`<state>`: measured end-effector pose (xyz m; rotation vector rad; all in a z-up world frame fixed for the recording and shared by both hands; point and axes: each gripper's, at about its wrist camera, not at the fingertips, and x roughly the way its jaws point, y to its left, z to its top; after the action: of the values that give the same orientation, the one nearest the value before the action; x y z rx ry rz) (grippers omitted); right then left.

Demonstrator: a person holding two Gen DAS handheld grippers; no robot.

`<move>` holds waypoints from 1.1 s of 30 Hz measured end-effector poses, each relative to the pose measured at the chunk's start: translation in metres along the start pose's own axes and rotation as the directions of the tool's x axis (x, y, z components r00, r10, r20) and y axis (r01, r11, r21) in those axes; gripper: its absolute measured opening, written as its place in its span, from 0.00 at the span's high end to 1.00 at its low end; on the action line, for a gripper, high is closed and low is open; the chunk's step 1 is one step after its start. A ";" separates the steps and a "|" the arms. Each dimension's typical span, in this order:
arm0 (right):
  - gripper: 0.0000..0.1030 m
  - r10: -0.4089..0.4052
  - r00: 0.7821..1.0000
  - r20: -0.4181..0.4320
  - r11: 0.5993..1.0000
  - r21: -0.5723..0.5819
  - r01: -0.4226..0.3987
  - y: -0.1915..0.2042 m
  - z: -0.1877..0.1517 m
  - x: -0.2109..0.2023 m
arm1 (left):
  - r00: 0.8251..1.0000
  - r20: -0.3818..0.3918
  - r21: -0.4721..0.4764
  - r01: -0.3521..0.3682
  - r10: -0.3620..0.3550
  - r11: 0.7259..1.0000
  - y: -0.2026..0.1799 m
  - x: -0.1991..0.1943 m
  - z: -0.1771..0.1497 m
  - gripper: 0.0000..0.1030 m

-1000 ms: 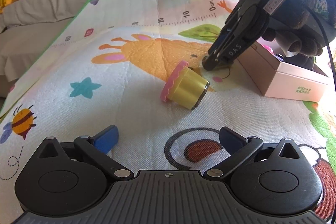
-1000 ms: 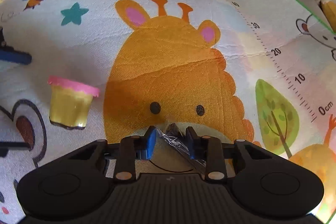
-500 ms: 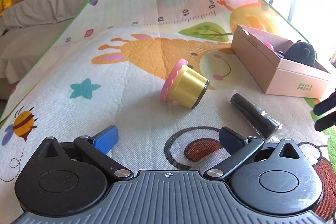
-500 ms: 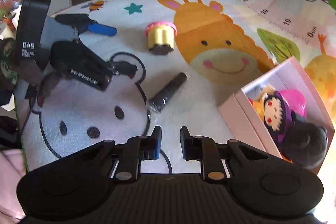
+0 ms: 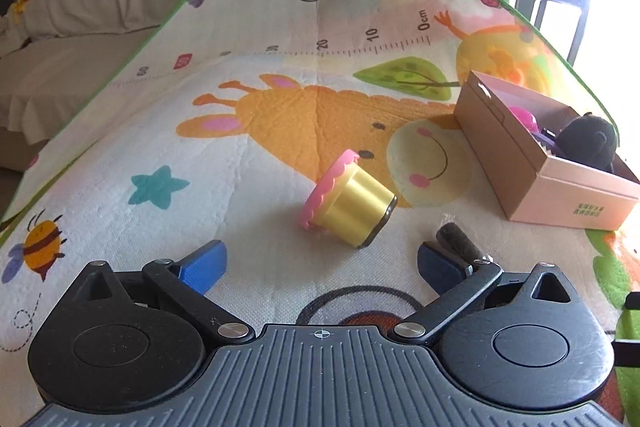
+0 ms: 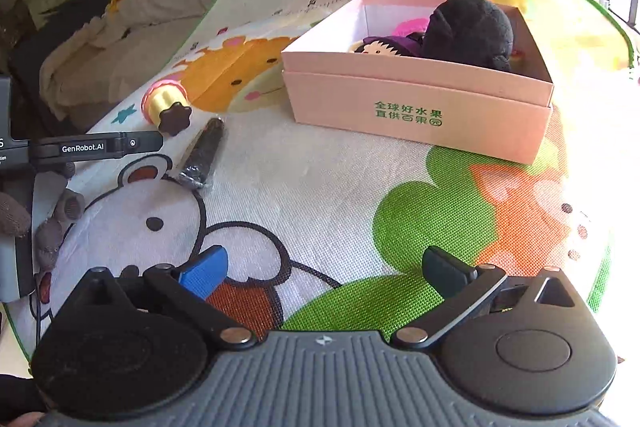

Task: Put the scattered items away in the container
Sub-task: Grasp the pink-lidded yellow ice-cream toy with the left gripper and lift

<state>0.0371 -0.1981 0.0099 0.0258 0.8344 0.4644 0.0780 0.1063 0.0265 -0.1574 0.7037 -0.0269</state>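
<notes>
The dark wrapped tube (image 5: 456,241) is half hidden behind the left tongs' (image 5: 319,263) wide, empty pads, lying on the cartoon play mat (image 5: 248,131) by the yellow cup (image 5: 352,205). The right tongs (image 6: 322,269) are opening, nothing between them, pink box (image 6: 416,107) ahead, a sofa (image 5: 80,7) behind.

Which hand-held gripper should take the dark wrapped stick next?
Probably left. The left hand-held gripper is open with the dark wrapped stick at its fingertip; the right hand-held gripper, jaws opening and empty, sits farther away.
</notes>
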 end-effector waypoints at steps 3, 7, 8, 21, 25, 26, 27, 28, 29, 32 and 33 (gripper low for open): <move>0.00 -0.007 0.998 0.069 0.998 0.055 0.003 -0.001 -0.009 -0.002 | 0.998 -0.044 -0.086 0.051 -0.055 0.995 0.005 0.008 0.015 0.00; 0.00 -0.007 0.989 0.146 0.991 0.132 -0.013 -0.006 -0.017 -0.005 | 0.994 -0.085 -0.172 0.054 -0.069 0.984 0.008 0.020 0.029 0.00; 0.00 -0.003 0.988 0.153 0.989 0.145 -0.019 -0.007 -0.017 -0.005 | 0.994 -0.093 -0.194 0.037 -0.056 0.980 0.009 0.023 0.032 0.00; 0.00 0.064 0.974 0.218 0.967 0.227 -0.114 -0.023 -0.023 -0.009 | 0.999 -0.046 0.023 -0.009 0.010 1.000 -0.010 0.037 0.034 0.39; 0.00 0.068 0.973 0.222 0.965 0.233 -0.120 -0.024 -0.023 -0.009 | 0.998 0.029 0.276 -0.058 0.052 0.959 -0.038 0.021 0.023 0.48; 0.00 0.066 0.973 0.221 0.965 0.232 -0.119 -0.023 -0.023 -0.008 | 0.998 0.040 0.321 -0.060 0.050 0.945 -0.043 0.016 0.018 0.48; 0.00 0.064 0.973 0.220 0.966 0.231 -0.116 -0.023 -0.023 -0.008 | 0.998 0.052 0.370 -0.059 0.043 0.927 -0.049 0.011 0.011 0.48; 0.00 0.062 0.974 0.218 0.967 0.229 -0.113 -0.022 -0.022 -0.007 | 0.998 0.060 0.403 -0.055 0.033 0.914 -0.053 0.006 0.004 0.48; 0.00 0.060 0.974 0.217 0.968 0.227 -0.110 -0.022 -0.022 -0.007 | 0.998 0.063 0.422 -0.048 0.023 0.905 -0.056 0.003 -0.001 0.45; 0.00 0.052 0.976 0.212 0.971 0.219 -0.099 -0.020 -0.022 -0.007 | 0.998 0.043 0.439 0.012 -0.035 0.898 -0.061 -0.008 -0.013 0.42; 0.00 0.048 0.976 0.210 0.972 0.216 -0.095 -0.019 -0.022 -0.007 | 0.998 0.033 0.435 0.036 -0.056 0.900 -0.062 -0.011 -0.016 0.41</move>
<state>0.0245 -0.2219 -0.0039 0.3095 0.6820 0.4255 0.0610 0.0437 0.0313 0.2558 0.6334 -0.2245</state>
